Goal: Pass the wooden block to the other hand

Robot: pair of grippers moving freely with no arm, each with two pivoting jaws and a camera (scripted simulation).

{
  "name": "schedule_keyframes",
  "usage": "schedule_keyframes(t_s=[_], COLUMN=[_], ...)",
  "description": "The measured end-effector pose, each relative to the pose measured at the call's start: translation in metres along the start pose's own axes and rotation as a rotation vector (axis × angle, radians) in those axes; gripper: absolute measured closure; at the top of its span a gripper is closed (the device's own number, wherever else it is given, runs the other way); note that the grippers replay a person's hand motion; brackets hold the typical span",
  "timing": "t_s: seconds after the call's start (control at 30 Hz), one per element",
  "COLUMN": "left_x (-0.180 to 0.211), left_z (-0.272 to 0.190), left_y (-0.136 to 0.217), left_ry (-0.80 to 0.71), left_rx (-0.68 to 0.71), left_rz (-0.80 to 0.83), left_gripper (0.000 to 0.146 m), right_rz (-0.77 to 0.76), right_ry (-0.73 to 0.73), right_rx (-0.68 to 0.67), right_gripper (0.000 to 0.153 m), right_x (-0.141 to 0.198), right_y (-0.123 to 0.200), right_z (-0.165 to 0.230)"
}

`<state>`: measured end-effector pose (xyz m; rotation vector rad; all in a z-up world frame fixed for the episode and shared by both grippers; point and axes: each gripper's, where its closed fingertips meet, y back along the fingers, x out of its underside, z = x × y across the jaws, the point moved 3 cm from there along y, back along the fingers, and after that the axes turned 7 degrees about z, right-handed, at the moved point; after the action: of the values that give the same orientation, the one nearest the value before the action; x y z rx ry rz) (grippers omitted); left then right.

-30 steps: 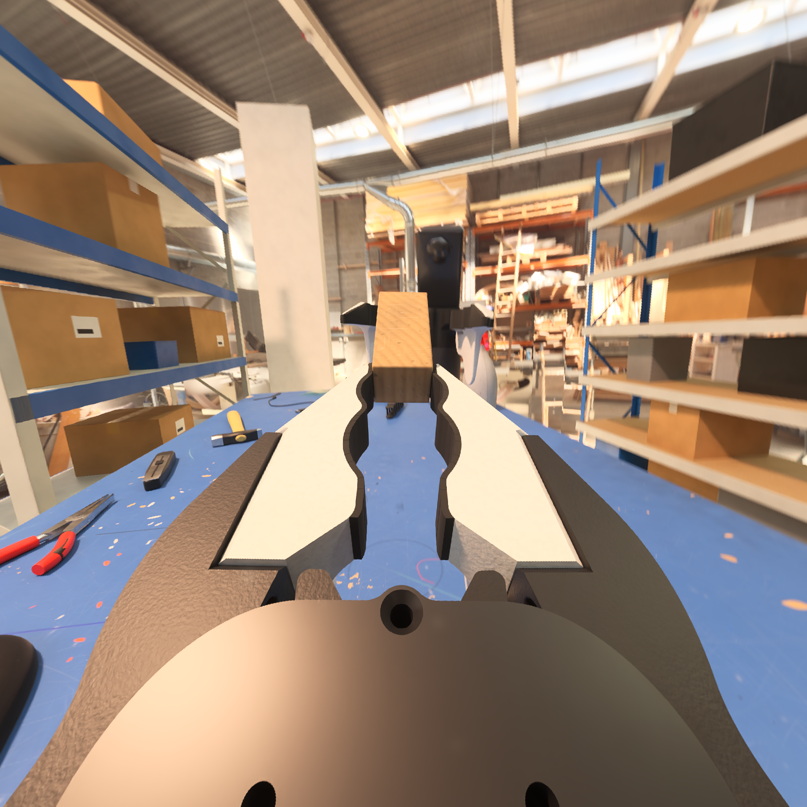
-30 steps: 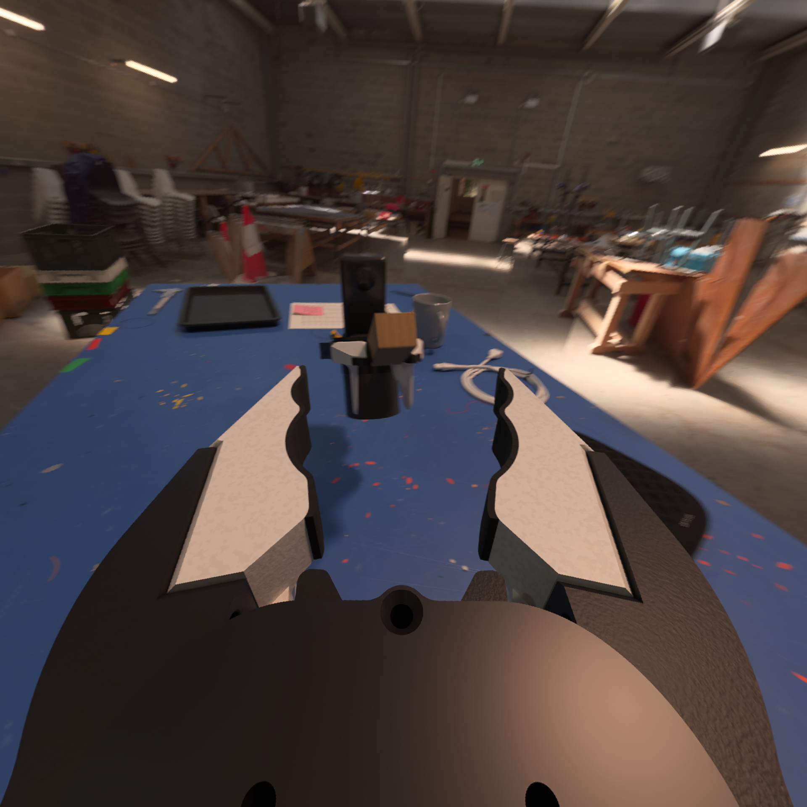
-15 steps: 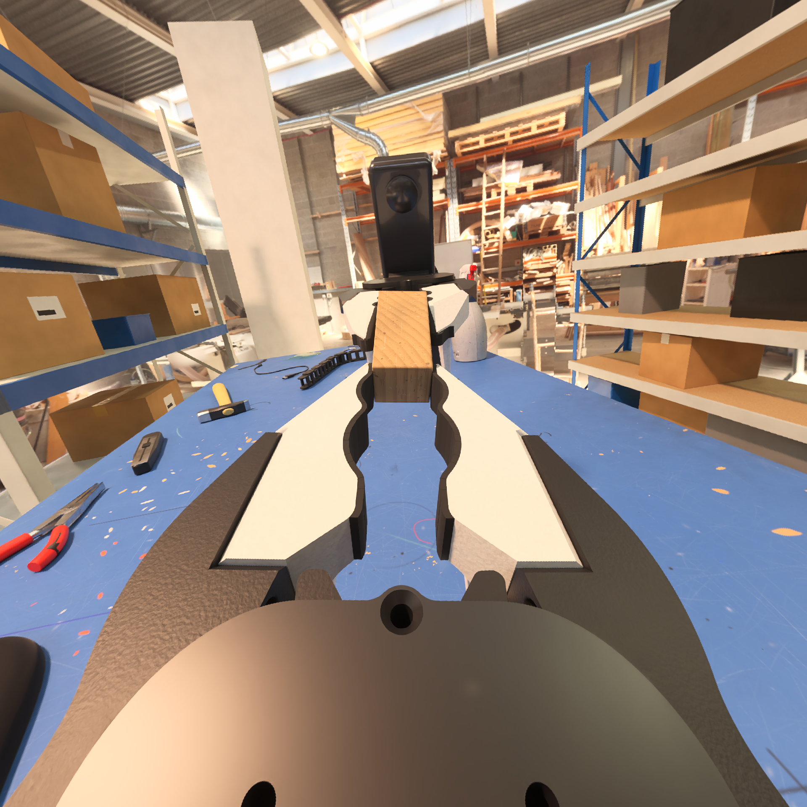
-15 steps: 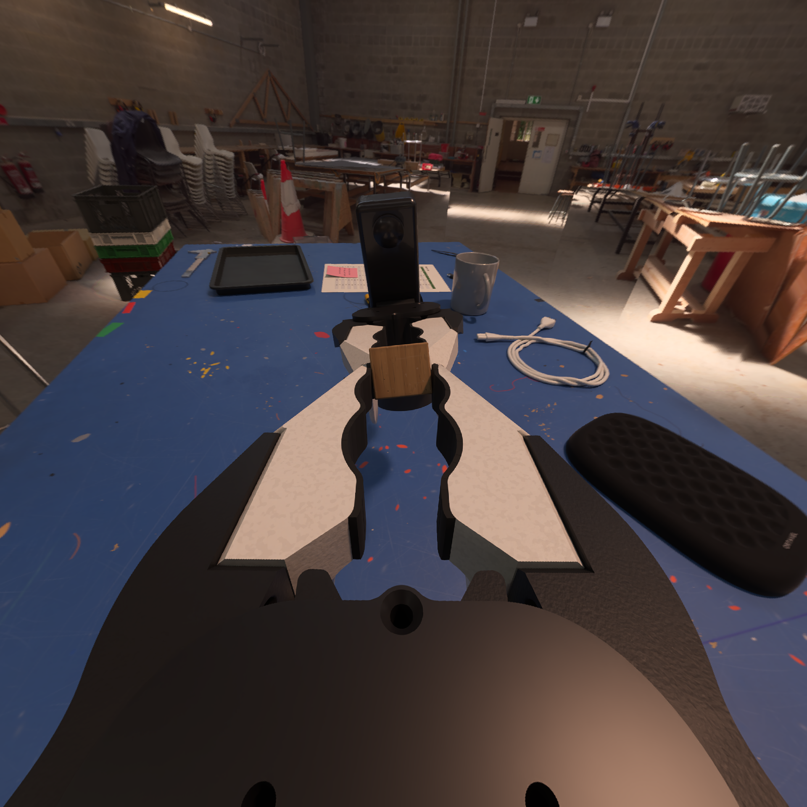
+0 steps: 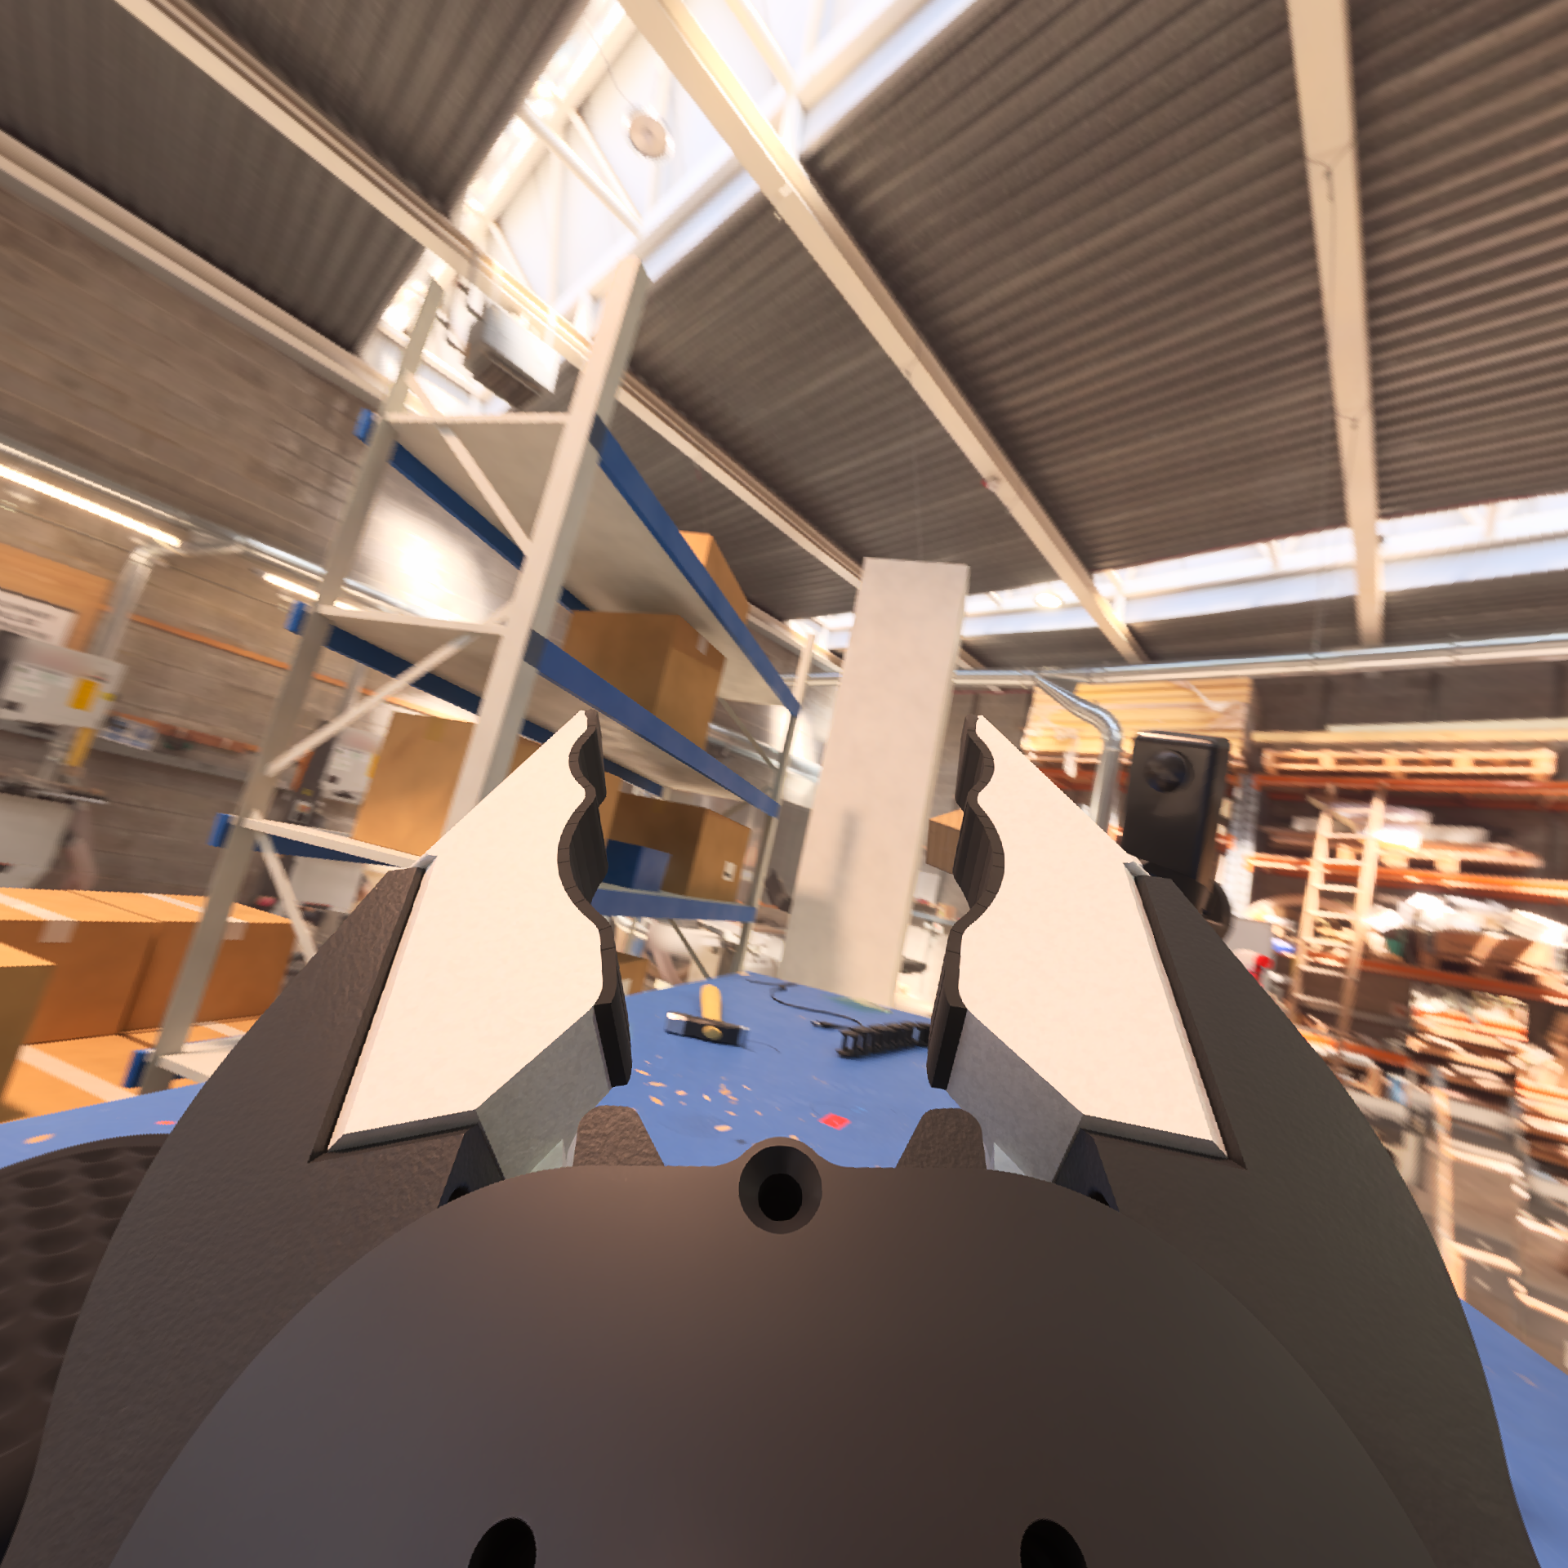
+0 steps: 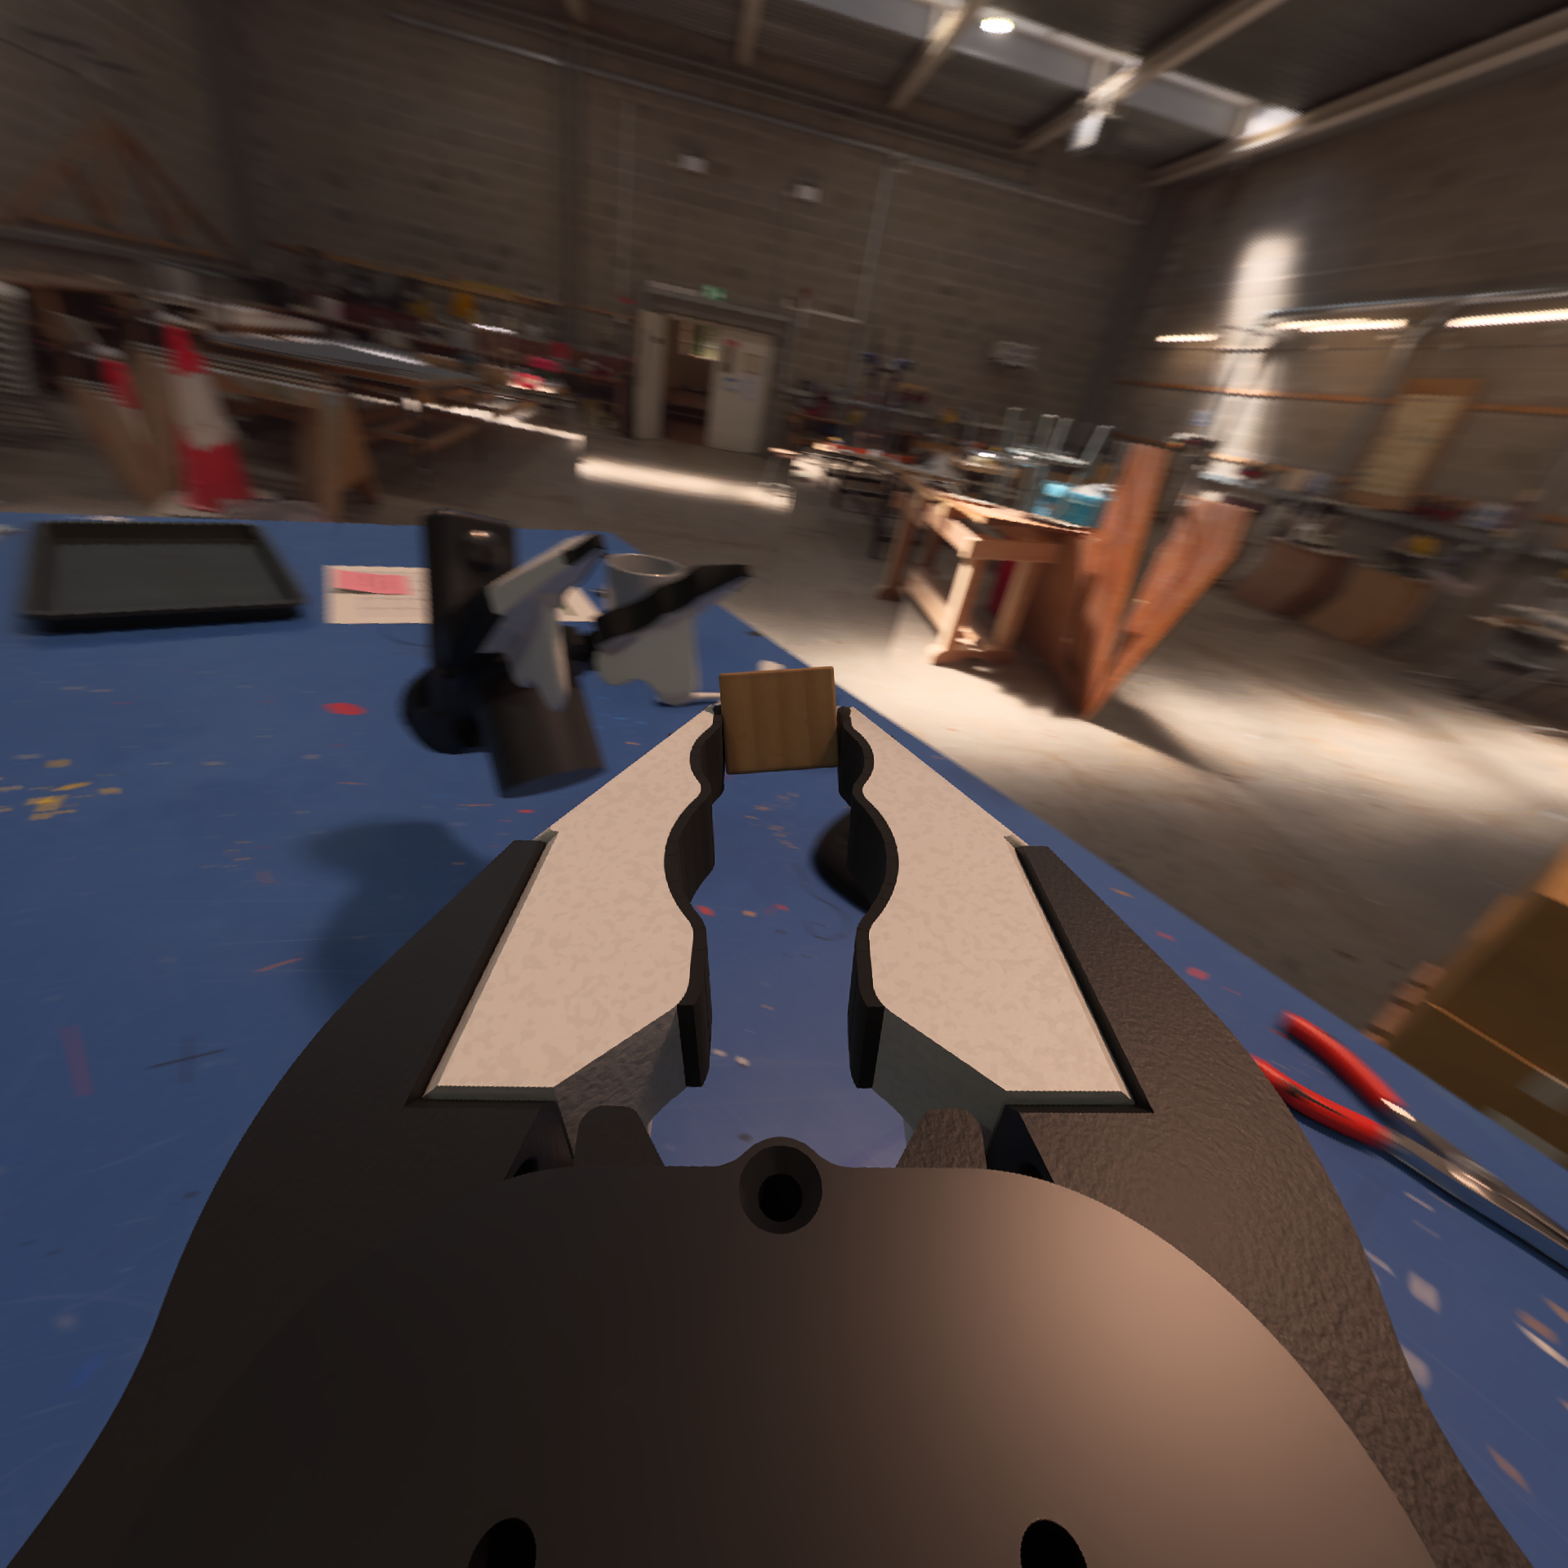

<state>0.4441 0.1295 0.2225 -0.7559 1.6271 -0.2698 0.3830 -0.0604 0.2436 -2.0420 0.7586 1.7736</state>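
Observation:
The wooden block (image 6: 777,719) sits between the tips of my right gripper (image 6: 779,721), which is shut on it above the blue table (image 6: 170,891). My left gripper (image 5: 779,747) is open and empty, tilted upward toward the shelves and roof. In the right wrist view the left gripper (image 6: 619,611) shows farther off to the left, open and apart from the block. In the left wrist view only the black camera housing of the right gripper (image 5: 1175,806) shows behind my right finger; the block is hidden there.
A black tray (image 6: 157,573), a paper sheet (image 6: 373,592) and a grey mug (image 6: 636,568) lie at the table's far end. Red pliers (image 6: 1358,1103) lie near the right edge. A hammer (image 5: 708,1014) and a black chain (image 5: 882,1035) lie ahead of the left gripper.
The left gripper opened, let go of the block and swung away, tilting upward. The right gripper stays shut on the block and has carried it off to the right.

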Motion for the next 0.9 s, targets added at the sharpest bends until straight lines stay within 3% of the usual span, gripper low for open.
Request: schedule_keyframes(t_s=[0.23, 0.43, 0.63, 0.9], left_x=[0.004, 0.006, 0.008, 0.011], left_z=[0.002, 0.001, 0.004, 0.004], left_y=[-0.001, -0.002, -0.003, -0.005], left_ry=[-0.058, -0.047, -0.042, -0.058], left_rx=[-0.050, -0.050, -0.060, -0.061], left_rz=[0.016, 0.025, 0.045, 0.061], left_gripper=[0.062, 0.070, 0.083, 0.084], right_rz=[0.138, 0.388, 0.738, 1.133], right_ry=[0.003, -0.061, -0.181, -0.352], right_rx=[0.439, 0.668, 0.680, 0.586], right_gripper=[0.127, 0.127, 0.127, 0.127], right_x=[0.000, 0.017, 0.071, 0.159], right_y=[0.068, 0.113, 0.123, 0.126], right_z=[-0.090, -0.184, -0.249, -0.275])
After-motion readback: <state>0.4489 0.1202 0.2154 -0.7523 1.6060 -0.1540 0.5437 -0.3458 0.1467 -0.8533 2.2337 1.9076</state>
